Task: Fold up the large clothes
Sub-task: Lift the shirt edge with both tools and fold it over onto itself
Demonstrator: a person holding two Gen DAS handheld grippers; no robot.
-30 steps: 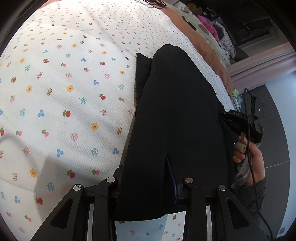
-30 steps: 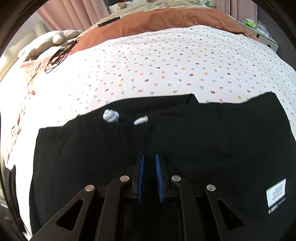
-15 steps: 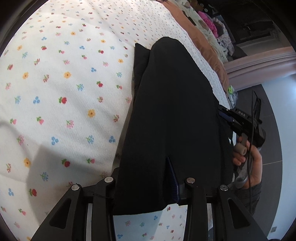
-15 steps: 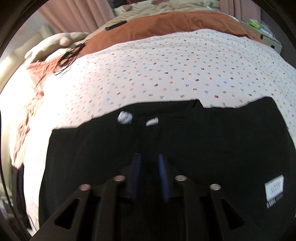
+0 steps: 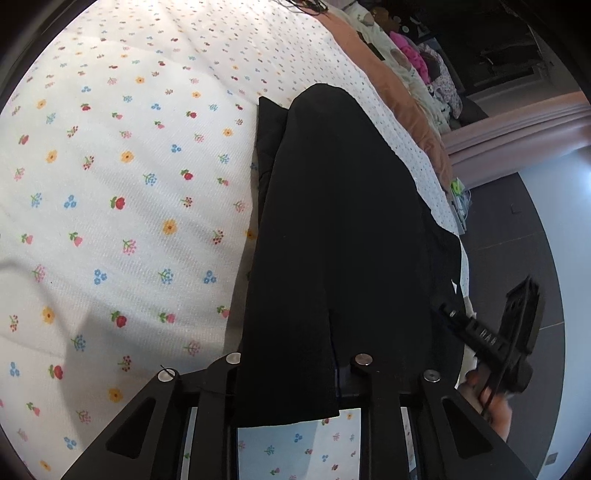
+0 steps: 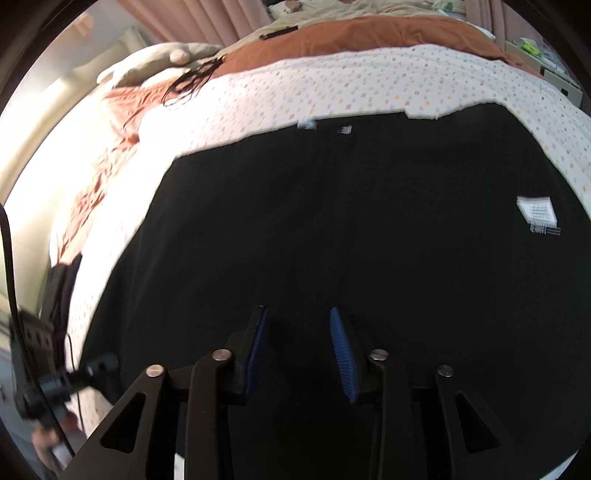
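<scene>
Left gripper (image 5: 295,373) first: its jaws have just been closing, and the black garment (image 5: 343,229) runs right between them. The cloth drapes over and hides the pads, so the gap looks narrow, but whether they truly pinch the fabric I cannot tell. The garment's cut lower edge hangs just past the fingers, with floral sheet (image 5: 122,206) showing beneath it.

Right gripper (image 6: 297,345) now: the blue pads (image 6: 341,354) stand apart with a clear gap, jaws having just eased narrower, and nothing is clamped between them. They hover over the garment (image 6: 332,229), dark cloth filling the space under and beyond the fingertips.

Outward from there: in the right wrist view the garment spreads broad and flat across the sheet (image 6: 369,85). Near its far edge sit two small pale cord tips (image 6: 306,124), blurred. Towards the garment's right side lies a white label (image 6: 537,212). Past the garment's far edge the sheet gives way to a rust-brown blanket (image 6: 369,35), with pink curtains (image 6: 184,18) behind.

In the left wrist view the garment reads as a long dark strip, folded over itself, a lower layer peeking out along its far left edge. Right of the garment, off the bed, the right gripper (image 5: 480,336) appears with a hand (image 5: 496,406) around its handle, above grey floor (image 5: 517,240).
</scene>
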